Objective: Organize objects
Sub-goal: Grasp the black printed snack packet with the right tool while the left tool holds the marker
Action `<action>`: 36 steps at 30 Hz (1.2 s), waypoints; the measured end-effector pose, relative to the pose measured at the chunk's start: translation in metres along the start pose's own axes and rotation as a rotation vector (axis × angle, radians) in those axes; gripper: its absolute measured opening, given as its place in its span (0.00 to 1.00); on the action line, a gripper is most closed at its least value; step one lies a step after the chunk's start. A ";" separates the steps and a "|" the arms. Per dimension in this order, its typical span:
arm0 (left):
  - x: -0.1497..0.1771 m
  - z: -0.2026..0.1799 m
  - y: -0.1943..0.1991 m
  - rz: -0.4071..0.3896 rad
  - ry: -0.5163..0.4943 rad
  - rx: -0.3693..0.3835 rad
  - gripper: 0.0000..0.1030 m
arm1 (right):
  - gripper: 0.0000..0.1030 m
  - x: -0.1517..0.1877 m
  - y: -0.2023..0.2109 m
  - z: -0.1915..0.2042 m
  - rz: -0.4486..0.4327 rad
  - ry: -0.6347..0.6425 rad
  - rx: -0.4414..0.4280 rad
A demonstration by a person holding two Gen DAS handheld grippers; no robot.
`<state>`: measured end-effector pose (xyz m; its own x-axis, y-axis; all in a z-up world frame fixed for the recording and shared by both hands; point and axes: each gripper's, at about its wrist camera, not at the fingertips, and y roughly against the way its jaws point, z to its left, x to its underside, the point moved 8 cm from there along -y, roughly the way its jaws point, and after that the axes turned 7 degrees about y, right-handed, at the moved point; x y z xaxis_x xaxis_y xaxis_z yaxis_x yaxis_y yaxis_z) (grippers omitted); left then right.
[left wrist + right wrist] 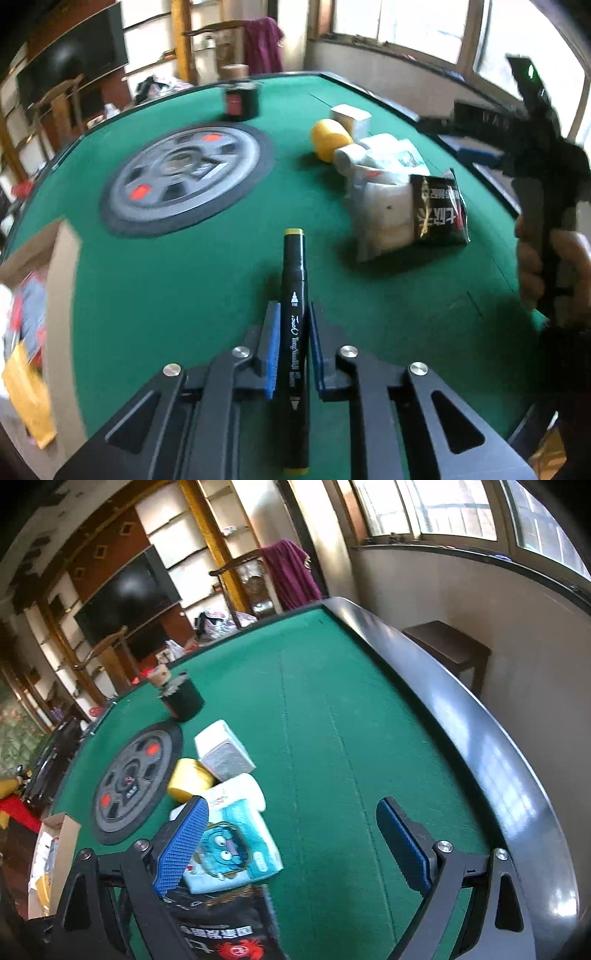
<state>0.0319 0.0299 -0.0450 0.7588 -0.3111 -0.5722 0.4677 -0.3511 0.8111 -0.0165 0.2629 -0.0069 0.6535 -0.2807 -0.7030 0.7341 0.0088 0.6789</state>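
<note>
Blue pads of the left gripper point(291, 317) are clenched on a black marker point(294, 317), which is held lengthwise between the fingers, its yellow-tipped far end pointing out over the green desk point(184, 288) and its near end reaching back between the black finger arms. White lettering is seen along the marker's barrel. Beyond the marker's tip, to the right, a loose cluster of things is laid on the felt: a black snack packet point(439, 210) leaning against white wrapped packs point(384, 206), a yellow roll point(328, 138) behind them, and a small white box point(351, 118) just beside the roll. To the left of the cluster a round grey wheel-like disc point(184, 177) is set into the middle of the desk, and a black cup-like holder point(242, 98) stands past it near the far edge. A cardboard box point(40, 273) with mixed contents is seen off the desk's left edge.

The right gripper point(295, 845) is released, its blue pads standing wide apart with only bare felt between them. Its left finger is seen in front of a pale blue tissue pack point(240, 845) printed with a cartoon face; whether it touches the pack cannot be told. In the left wrist view, the right gripper is held in a hand point(554, 273) at the desk's right side.
</note>
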 end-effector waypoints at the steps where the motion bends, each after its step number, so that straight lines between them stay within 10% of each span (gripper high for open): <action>1: 0.002 0.009 0.010 -0.016 0.030 0.007 0.14 | 0.92 0.001 -0.001 0.002 0.002 0.002 -0.002; 7: 0.015 0.048 0.058 -0.092 0.128 0.055 0.14 | 0.92 0.023 0.009 0.020 0.051 -0.048 -0.117; 14: 0.024 0.057 0.067 -0.122 0.166 0.119 0.14 | 0.93 0.102 0.033 0.128 0.335 0.094 -0.552; 25: 0.039 0.059 0.022 -0.005 0.196 0.075 0.14 | 0.93 0.069 0.015 0.164 0.183 0.578 0.067; 32: 0.040 0.045 0.017 -0.010 0.077 -0.013 0.25 | 0.87 0.081 -0.028 0.160 0.265 0.664 0.089; 34: 0.040 0.041 0.017 -0.002 0.079 0.046 0.14 | 0.54 0.081 -0.029 0.158 0.304 0.588 0.021; 36: 0.039 0.041 0.019 -0.011 0.085 0.067 0.14 | 0.46 0.078 -0.026 0.150 0.321 0.525 -0.005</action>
<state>0.0519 -0.0256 -0.0568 0.7909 -0.2321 -0.5662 0.4467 -0.4135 0.7934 -0.0120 0.0966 -0.0480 0.8449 0.2465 -0.4747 0.4853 0.0199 0.8741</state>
